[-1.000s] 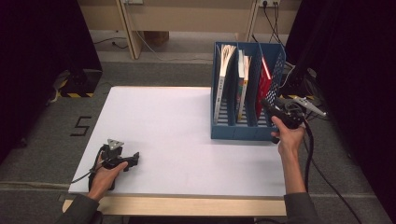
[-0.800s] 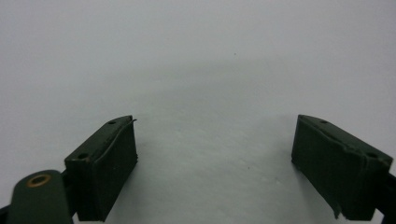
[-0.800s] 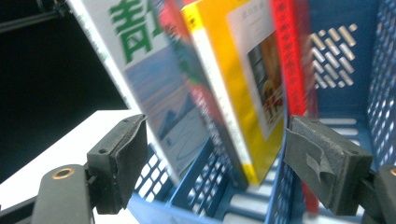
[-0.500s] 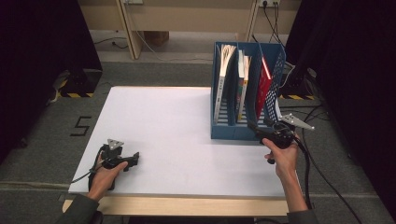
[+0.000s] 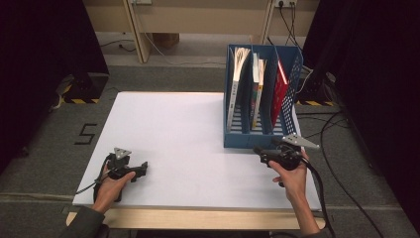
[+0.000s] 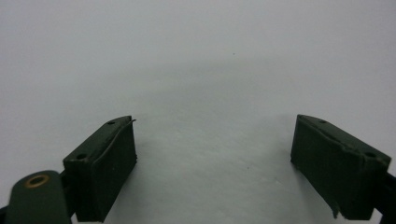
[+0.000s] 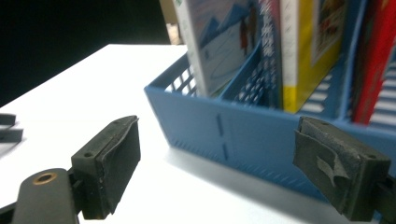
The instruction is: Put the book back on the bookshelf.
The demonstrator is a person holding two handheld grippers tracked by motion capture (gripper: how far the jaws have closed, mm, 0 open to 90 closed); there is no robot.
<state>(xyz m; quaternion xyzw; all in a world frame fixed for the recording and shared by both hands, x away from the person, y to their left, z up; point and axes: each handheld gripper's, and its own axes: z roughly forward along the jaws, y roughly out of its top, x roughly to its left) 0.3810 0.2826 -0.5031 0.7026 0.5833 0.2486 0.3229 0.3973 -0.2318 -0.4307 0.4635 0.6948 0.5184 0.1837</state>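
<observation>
A grey carpet floor surrounds the white rectangular bench in the high view. On its far right part stands the blue plastic file rack with books upright in its compartments. My right gripper is just in front of the rack, my left gripper rests near the front left corner.

In the left gripper view, the jaws are spread wide over the bare white surface, nothing between them.

In the right gripper view, the jaws have just been opening and are released, empty. The rack's low front wall is near, slightly right.
</observation>
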